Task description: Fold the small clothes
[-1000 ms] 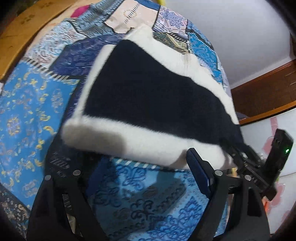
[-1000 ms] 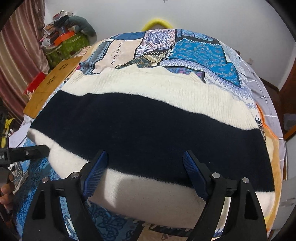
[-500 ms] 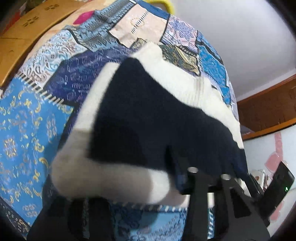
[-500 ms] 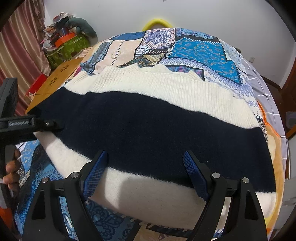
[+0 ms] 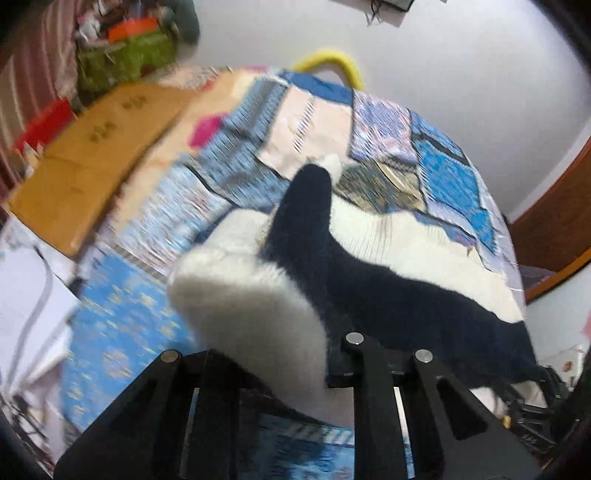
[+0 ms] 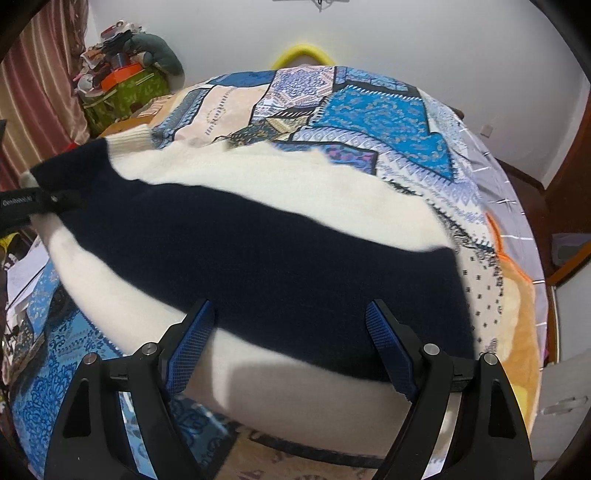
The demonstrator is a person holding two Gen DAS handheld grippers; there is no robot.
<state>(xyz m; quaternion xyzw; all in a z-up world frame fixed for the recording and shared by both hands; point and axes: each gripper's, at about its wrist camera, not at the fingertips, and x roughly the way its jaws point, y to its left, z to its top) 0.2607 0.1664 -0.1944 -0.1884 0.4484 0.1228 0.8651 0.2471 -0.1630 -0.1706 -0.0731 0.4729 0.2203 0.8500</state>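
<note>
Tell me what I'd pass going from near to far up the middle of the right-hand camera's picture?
right gripper → black-and-white striped sweater → blue patchwork bedspread → yellow ring → white wall.

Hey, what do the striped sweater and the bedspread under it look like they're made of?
Sweater: soft knit, probably wool or acrylic; fuzzy matte nap, ribbing visible in the cream band. Bedspread: thin woven fabric, likely printed cotton or polyester; flat, smooth patchwork pattern with no pile.
</note>
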